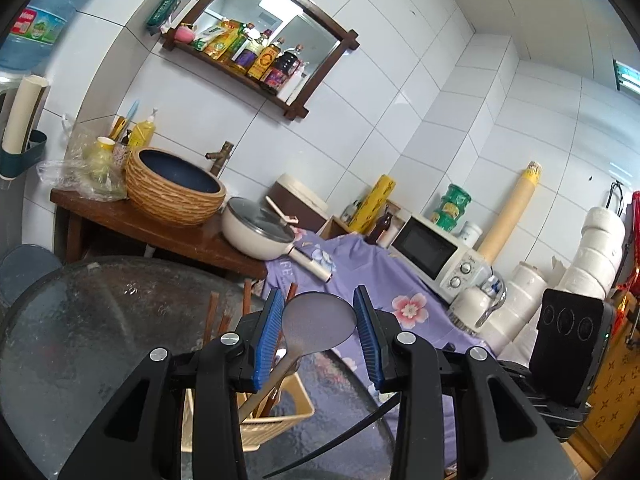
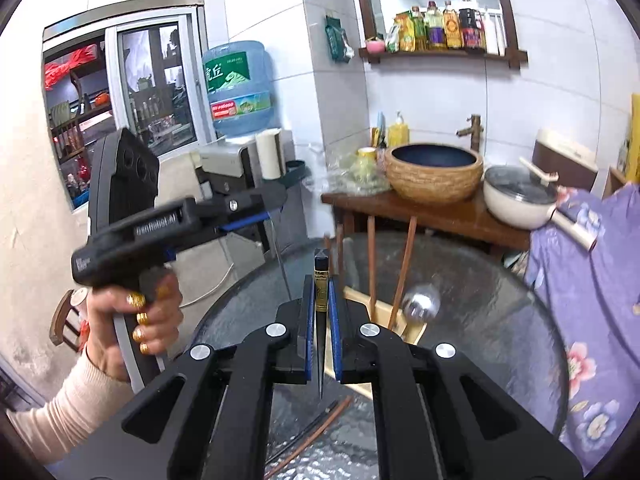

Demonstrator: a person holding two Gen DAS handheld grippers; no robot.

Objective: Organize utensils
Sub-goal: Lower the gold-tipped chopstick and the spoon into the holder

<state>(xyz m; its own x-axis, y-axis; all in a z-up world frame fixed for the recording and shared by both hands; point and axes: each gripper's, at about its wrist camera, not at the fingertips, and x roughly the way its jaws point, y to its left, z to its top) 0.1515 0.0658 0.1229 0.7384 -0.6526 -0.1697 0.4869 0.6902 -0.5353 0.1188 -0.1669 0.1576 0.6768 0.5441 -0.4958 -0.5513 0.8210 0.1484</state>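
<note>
My left gripper [image 1: 316, 328] is open above a beige slotted utensil basket [image 1: 276, 420] on the round glass table [image 1: 80, 340]. A translucent rice paddle [image 1: 318, 326] stands in the basket, its head between the fingers without touching them. Brown chopsticks [image 1: 210, 316] stand in the basket too. My right gripper [image 2: 321, 320] is shut on a black chopstick with a gold band [image 2: 321, 280], held upright over the table. The basket [image 2: 400, 320] with standing chopsticks [image 2: 404, 272] and a metal spoon [image 2: 422, 304] lies just beyond it. Loose chopsticks [image 2: 312, 432] lie on the glass below. The left gripper also shows in the right wrist view [image 2: 256, 216].
A wooden counter [image 1: 160, 232] behind the table carries a woven basin [image 1: 174, 188] and a lidded white pan [image 1: 260, 230]. A purple floral cloth [image 1: 360, 276], a microwave [image 1: 436, 252] and paper rolls [image 1: 592, 256] stand to the right. A water jug [image 2: 240, 88] stands far left.
</note>
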